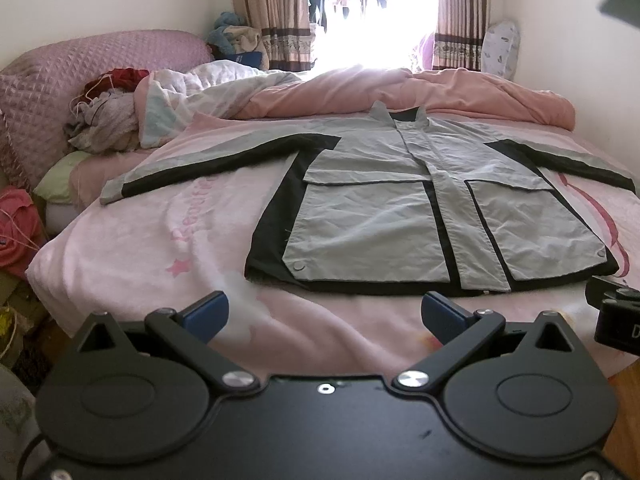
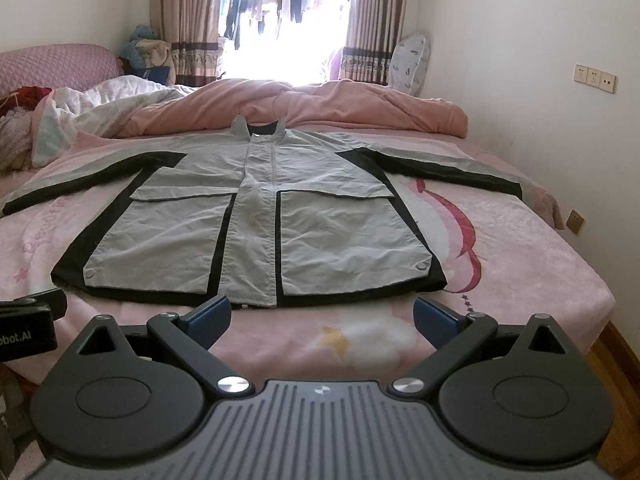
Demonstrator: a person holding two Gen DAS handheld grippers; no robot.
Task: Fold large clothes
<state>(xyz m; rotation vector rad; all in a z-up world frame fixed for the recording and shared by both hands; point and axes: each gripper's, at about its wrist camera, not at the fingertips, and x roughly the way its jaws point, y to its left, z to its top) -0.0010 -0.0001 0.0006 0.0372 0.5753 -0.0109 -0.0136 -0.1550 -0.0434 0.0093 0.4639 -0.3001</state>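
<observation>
Grey-and-black jacket (image 2: 256, 216) spread flat, front up, sleeves out, on pink bed (image 2: 520, 280). Thin, soft, probably light; best pinched at cuffs or hem corners. Left gripper (image 1: 324, 316) and right gripper (image 2: 322, 318) near hem, both wide, empty.

My left hand-held gripper (image 1: 324, 312) hangs over the near edge of the bed (image 1: 132, 248), jaws wide apart, blue pads (image 1: 208, 312) holding nothing. Grey/black jacket (image 1: 400, 208) lies flat, front up, on the pink sheet w/ both sleeves spread out, collar toward the window (image 1: 372, 12). Hem is just beyond my fingertips, not touching. Pink duvet (image 1: 400, 92) bunched behind the collar. Clothes pile (image 1: 104, 120) far left by the quilted headboard (image 1: 60, 76). Bit of my right hand-held gripper (image 1: 618, 316) at right edge.
</observation>
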